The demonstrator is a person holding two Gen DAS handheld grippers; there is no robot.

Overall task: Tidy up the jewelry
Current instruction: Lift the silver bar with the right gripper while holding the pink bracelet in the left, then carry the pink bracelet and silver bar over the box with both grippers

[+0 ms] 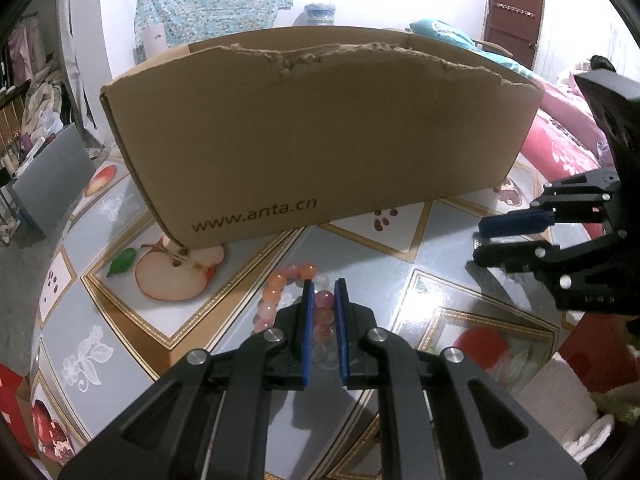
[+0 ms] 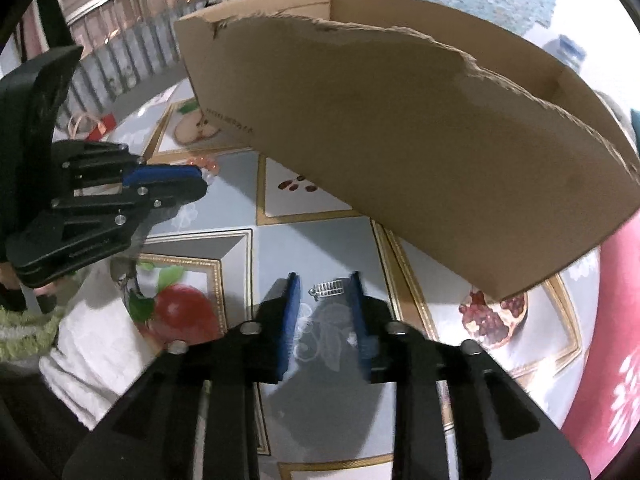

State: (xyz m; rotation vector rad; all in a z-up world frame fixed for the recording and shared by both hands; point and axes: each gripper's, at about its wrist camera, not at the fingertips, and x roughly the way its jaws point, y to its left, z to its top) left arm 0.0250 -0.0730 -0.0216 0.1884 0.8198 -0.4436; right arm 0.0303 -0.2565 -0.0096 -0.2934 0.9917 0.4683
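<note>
Cardboard box (image 1: 320, 136) stands at the back of the counter (image 1: 404, 276), its near wall tall, matte brown, with a ragged torn top edge and printed lettering low at one corner. It takes up most of the far side; open counter lies in front of it. The counter's cover is glossy, grey panels with gold borders and fruit pictures.

Left tongs (image 1: 324, 282) are drawn in narrow on a bead bracelet (image 1: 276, 296), blue pads pressing a run of its beads. Beads are round, smooth, translucent orange, pink and pale. The bracelet's free part curves out to the left of the tongs, on the counter, just in front of the box and beside an apple picture.

Right tongs (image 2: 322, 280) stand a little apart with nothing pressed between the pads. A small silver comb-like clip (image 2: 328, 290), ridged metal, lies flat on the counter between the tips, close to the right-hand finger. Clear counter separates the two tongs.
</note>
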